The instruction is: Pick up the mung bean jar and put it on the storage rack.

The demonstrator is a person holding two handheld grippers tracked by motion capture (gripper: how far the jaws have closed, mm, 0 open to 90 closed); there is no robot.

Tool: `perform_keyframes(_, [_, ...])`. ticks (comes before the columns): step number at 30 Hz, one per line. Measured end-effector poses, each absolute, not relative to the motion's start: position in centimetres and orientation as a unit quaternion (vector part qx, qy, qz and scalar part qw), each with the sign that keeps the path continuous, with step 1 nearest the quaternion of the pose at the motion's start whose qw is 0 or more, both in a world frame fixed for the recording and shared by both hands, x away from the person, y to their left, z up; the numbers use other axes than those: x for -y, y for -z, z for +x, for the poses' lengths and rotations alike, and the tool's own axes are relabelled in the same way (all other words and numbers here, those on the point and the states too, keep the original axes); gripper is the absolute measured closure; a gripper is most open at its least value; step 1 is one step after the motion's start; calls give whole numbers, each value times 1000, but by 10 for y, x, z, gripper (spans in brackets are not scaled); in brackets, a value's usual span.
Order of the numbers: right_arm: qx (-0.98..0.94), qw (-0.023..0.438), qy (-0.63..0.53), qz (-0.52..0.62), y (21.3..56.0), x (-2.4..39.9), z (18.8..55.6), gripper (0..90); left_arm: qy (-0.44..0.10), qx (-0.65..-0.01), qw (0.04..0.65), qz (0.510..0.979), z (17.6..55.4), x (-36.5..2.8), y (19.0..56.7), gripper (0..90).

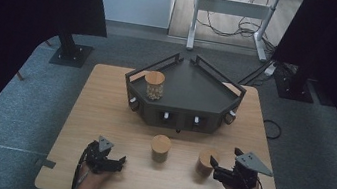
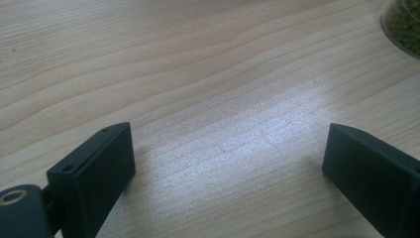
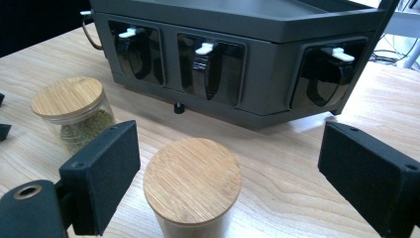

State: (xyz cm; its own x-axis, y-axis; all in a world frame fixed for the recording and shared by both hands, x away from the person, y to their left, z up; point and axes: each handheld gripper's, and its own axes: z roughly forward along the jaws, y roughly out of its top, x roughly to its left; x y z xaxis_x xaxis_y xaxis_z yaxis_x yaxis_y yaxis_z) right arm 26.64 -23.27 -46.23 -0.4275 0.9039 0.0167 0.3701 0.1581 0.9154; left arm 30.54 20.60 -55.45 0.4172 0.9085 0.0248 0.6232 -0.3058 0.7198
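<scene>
Two glass jars with bamboo lids stand on the wooden table point(image 1: 102, 115): one at the middle point(image 1: 160, 148), one to its right point(image 1: 206, 162). A third jar point(image 1: 153, 85) sits on the dark angular rack point(image 1: 206, 97) at the back. My right gripper point(image 1: 214, 168) is open, its jaws pointing left at the right-hand jar point(image 3: 192, 181), which stands low between the jaws, closer to the left one, with neither pad pressing it. My left gripper point(image 1: 120, 160) lies open at the front left over bare wood point(image 2: 228, 153). The middle jar point(image 3: 74, 111) holds green grains.
The rack's front point(image 3: 233, 59) has dark recesses with white clips. The base of a green-filled jar point(image 2: 403, 25) sits at the top right corner of the left gripper view. Beyond the table are grey carpet, black stand bases point(image 1: 69, 54) and a desk frame with cables point(image 1: 234, 13).
</scene>
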Motion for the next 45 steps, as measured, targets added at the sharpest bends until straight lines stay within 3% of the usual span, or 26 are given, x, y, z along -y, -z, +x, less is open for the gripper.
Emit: perform_keyframes(45, [-721, 271, -491, 407, 455, 181, 259, 79, -221, -499, 319, 775, 306, -205, 555, 27])
